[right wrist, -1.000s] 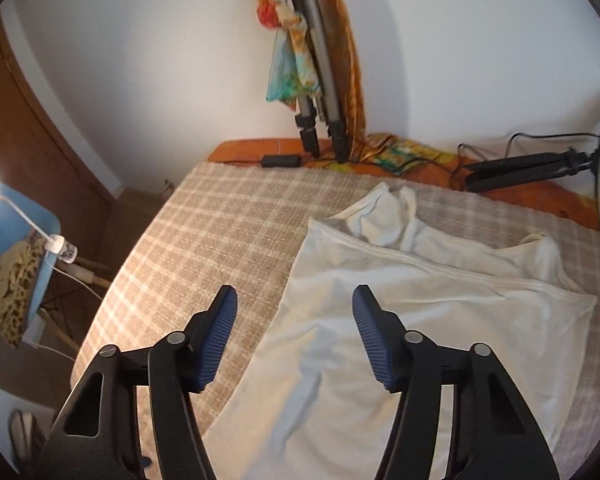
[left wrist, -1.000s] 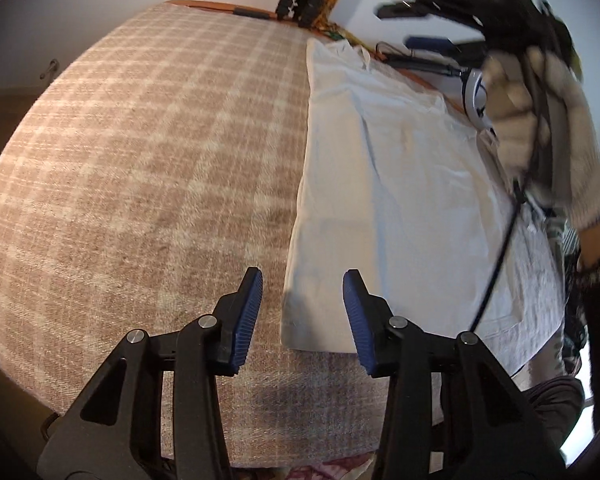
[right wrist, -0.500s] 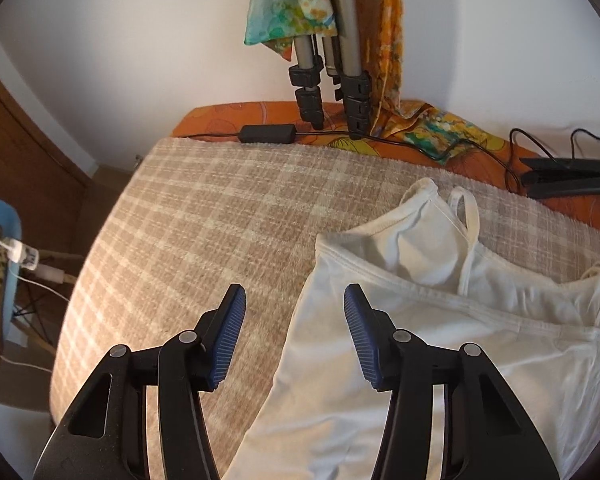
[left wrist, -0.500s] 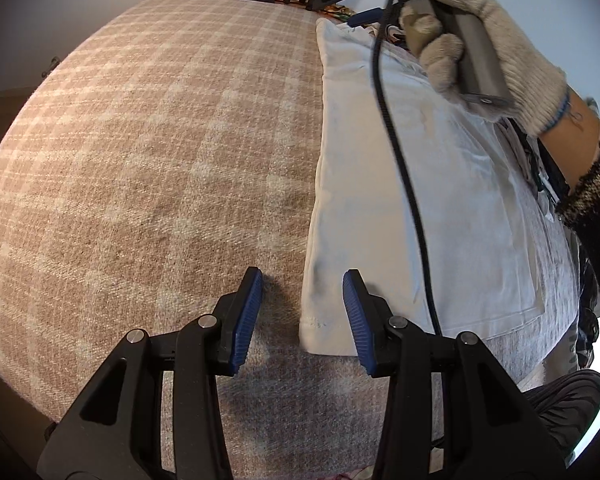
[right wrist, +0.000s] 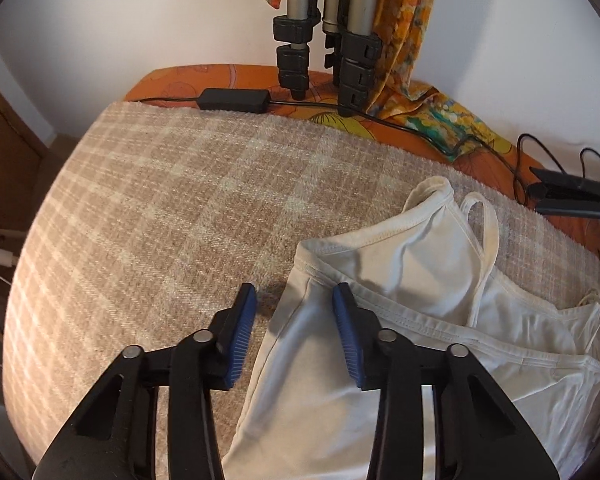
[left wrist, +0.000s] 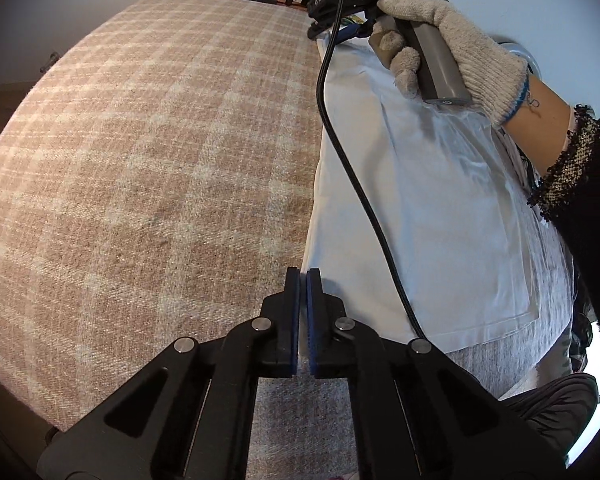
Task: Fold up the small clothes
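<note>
**Both grippers at the left edge of the white top**

The white camisole top [right wrist: 400, 280] lies flat on the plaid blanket [right wrist: 159, 220], toward the blanket's right side, with its straps and neckline at the far end, nearest the orange cloth [right wrist: 227, 76] along the wall.

Left gripper [left wrist: 303, 274]: the blue fingers [left wrist: 291, 300] have just closed and now stand pressed together at the near left corner of the top's hem. The fingers cover the contact point, so whether fabric is caught between them cannot be told.

Right gripper [right wrist: 295, 292]: the fingers [right wrist: 243, 320] have just been closing and remain spread. They straddle the top's left side edge just below the neckline corner; one finger is over the blanket, the other over the fabric. The pads do not press the fabric.

A gloved hand [left wrist: 452, 36] holds the right gripper's handle above the top's far end. A black cable [left wrist: 356, 184] crosses over the top. Tripod legs [right wrist: 328, 40] stand on the orange cloth beyond the blanket.
</note>
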Tool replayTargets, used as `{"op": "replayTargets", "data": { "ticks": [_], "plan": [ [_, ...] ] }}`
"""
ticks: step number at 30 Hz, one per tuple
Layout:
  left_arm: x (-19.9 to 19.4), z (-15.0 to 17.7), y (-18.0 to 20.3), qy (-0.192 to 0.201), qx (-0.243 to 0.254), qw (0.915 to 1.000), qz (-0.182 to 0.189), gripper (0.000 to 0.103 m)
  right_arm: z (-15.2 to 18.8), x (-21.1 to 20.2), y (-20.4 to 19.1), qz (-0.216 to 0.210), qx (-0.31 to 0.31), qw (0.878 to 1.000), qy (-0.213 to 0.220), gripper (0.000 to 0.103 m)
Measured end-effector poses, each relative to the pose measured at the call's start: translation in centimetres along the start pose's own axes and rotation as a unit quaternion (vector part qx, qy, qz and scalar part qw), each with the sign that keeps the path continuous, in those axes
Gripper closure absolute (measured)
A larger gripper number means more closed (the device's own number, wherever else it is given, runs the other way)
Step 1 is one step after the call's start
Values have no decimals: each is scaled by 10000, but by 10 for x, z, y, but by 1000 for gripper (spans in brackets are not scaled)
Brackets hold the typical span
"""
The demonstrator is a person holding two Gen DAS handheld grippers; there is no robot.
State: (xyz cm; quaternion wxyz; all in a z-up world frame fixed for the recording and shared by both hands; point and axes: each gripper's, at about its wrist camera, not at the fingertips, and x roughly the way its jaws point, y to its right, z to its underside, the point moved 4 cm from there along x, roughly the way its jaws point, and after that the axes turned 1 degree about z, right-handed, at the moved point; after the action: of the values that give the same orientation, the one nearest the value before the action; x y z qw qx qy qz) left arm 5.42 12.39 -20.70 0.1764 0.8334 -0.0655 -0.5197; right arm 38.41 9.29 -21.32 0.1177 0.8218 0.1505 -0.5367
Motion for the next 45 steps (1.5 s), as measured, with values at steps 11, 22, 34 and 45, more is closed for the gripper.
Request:
{"op": "replayTargets", "data": {
  "ticks": [11,22,34,45],
  "plan": [
    [-3,4,2,19,2,9999,-114,59,-1,2,5,-175,170,9997,-16,96],
    [-18,-6,12,323,216,9992,87,103,-4,-15,42,-970,559,9936,116,101],
    [-38,-4,83,622,1091,9913,403,103,1,-62,93,-1237,612,9889,549,101],
    [-1,12,137,182,1490,9869,594,103,21,-65,146,-879,791,9910,627,101]
  ]
}}
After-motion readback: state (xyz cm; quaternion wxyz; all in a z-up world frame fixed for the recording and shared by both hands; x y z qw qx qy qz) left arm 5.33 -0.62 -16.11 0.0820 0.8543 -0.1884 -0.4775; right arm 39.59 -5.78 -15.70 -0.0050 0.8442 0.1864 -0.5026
